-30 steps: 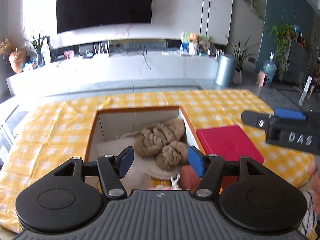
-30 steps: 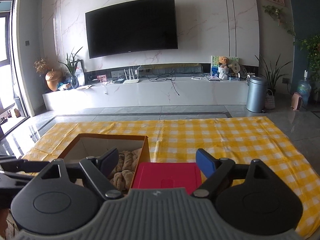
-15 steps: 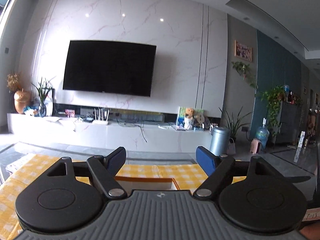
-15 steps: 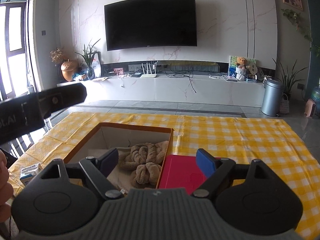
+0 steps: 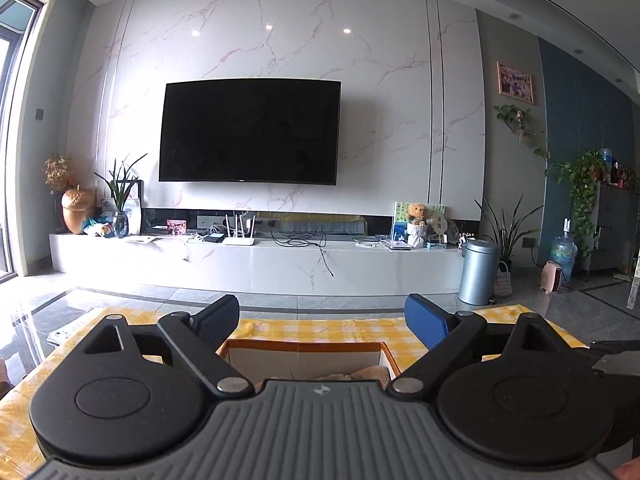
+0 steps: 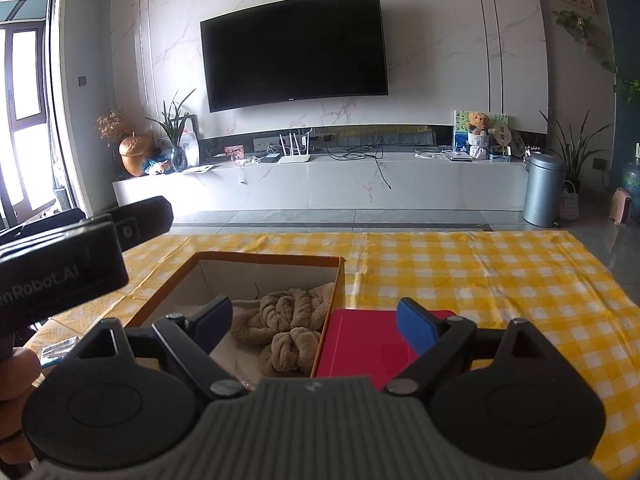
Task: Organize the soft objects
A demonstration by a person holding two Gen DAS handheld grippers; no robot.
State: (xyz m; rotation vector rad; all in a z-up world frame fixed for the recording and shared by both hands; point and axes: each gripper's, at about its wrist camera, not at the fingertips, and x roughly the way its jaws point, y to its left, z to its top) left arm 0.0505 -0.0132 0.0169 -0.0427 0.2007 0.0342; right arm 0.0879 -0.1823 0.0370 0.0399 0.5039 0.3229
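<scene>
Hovering released and empty above the box (image 6: 240, 276), both claws, left claw (image 5: 322, 322) just widened, right claw (image 6: 314, 322), suggest the knotted towel (image 6: 288, 324) is stowed.

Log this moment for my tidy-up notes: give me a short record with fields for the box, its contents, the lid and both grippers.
box: open cardboard box on the yellow checked tablecloth
contents: brown knotted towel lying on pale cloth
lid: red lid flat on the cloth, against the box's right side
left gripper: jaws just opening, now wide, nothing between them
right gripper: open, nothing held, pointing at box and lid
</scene>
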